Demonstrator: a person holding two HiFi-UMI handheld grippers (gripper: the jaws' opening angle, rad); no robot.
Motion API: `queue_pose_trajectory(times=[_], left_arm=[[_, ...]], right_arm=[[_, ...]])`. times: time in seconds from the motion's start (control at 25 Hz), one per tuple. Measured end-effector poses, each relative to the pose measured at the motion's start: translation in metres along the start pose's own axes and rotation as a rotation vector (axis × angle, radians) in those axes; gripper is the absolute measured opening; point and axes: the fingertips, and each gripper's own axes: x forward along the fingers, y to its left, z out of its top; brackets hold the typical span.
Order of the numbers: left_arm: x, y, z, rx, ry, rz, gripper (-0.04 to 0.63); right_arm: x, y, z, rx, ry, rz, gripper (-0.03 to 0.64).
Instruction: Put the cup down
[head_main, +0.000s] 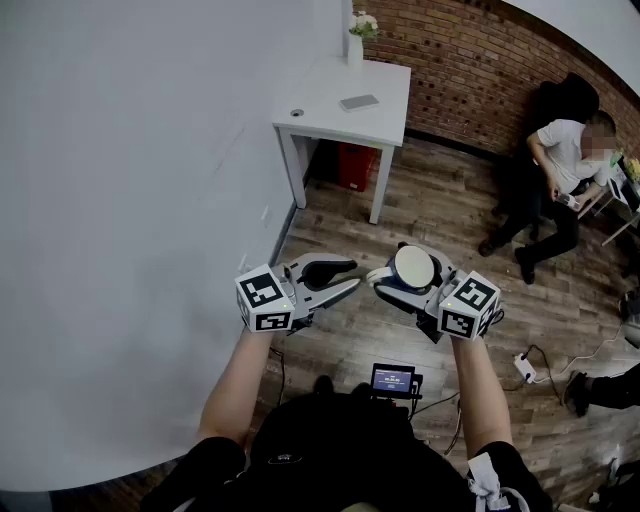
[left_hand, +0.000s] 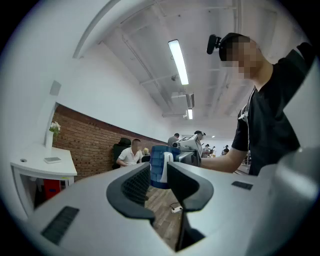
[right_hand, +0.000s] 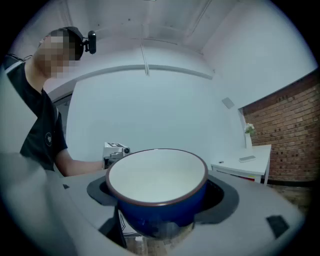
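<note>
Within the right gripper (right_hand: 160, 199), clenched, sits a blue, white-lined, perhaps brown-rimmed cup (right_hand: 152, 177); left gripper (head_main: 335, 277) gapes.

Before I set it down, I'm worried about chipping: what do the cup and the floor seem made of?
Cup: glossy blue outside, white inside, thin dark rim, so likely glazed ceramic, possibly enamel. Floor: matt grey-brown planks with grain and seams, wood or laminate.

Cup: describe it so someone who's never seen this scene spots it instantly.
In the head view, over the wooden floor, the person holds out two grey grippers side by side. The cup is clamped in the right gripper, while the left gripper is open and empty. The cup is round, deep blue outside and plain white inside, the only coloured thing between the jaws.
</note>
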Motion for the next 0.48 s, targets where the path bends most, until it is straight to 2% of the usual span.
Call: queue_pose_trajectory(times=[0.48], left_arm=[[-0.0008, 0.0001, 0.0014, -0.006, 0.006, 0.007, 0.095]], right_arm=[[-0.0034, 0.0042, 0.0089, -0.016, -0.011, 0.003, 0.427]])
